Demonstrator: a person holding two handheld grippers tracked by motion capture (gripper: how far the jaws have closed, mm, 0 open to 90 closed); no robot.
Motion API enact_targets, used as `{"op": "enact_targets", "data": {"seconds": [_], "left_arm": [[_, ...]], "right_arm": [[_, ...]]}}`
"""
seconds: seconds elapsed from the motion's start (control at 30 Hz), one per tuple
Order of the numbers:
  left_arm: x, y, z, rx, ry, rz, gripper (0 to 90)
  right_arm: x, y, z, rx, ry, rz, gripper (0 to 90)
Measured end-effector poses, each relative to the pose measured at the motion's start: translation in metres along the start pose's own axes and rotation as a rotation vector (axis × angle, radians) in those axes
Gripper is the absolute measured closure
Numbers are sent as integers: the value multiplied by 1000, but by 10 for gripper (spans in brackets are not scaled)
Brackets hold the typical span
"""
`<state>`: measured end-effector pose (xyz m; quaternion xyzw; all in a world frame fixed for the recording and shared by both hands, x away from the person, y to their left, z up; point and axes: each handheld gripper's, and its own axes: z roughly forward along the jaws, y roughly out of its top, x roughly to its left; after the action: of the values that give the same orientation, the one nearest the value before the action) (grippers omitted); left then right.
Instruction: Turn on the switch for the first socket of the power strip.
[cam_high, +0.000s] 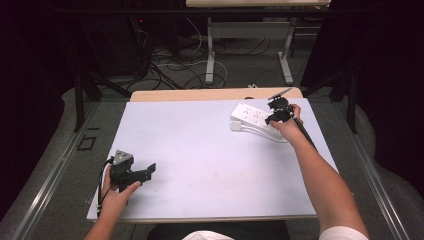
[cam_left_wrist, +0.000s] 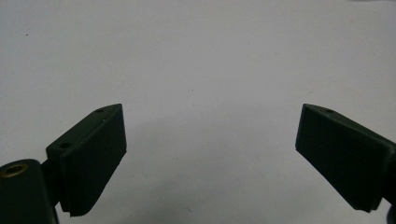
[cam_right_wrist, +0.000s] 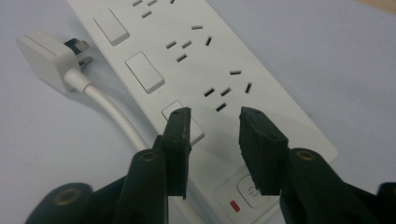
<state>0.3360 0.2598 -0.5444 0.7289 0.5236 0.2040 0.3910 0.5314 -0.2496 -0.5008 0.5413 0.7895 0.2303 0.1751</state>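
Observation:
A white power strip (cam_high: 251, 116) lies at the far right of the white table (cam_high: 200, 145). My right gripper (cam_high: 273, 118) hovers over its near end, open, with nothing between its jaws. In the right gripper view the gripper (cam_right_wrist: 215, 113) sits just above the strip (cam_right_wrist: 210, 60), its left jaw over a rocker switch (cam_right_wrist: 200, 134). A round power button (cam_right_wrist: 248, 191) and a red light (cam_right_wrist: 235, 205) lie below the jaws. The strip's white plug (cam_right_wrist: 46, 58) and cord (cam_right_wrist: 116, 119) rest beside it. My left gripper (cam_high: 148, 170) (cam_left_wrist: 210, 109) stands open wide over bare table at the near left.
The wooden table edge (cam_high: 210, 94) runs behind the white surface. Beyond it are desk legs (cam_high: 210, 55) and loose cables (cam_high: 170, 70) on the floor. Dark curtains close both sides.

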Motion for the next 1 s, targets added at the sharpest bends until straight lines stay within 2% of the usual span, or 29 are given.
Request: {"op": "enact_targets", "data": {"seconds": [0.33,0.67,1.0], "left_arm": [[0,0,1,0,0,1,87],[1,-1,0,4,5,-6,88],[1,-1,0,3,3,-7,89]], "right_arm": [[0,1,6,-14,15,41,838],[-3,0,16,3,51,99,853],[0,0,17,6,71,107,866]]}}
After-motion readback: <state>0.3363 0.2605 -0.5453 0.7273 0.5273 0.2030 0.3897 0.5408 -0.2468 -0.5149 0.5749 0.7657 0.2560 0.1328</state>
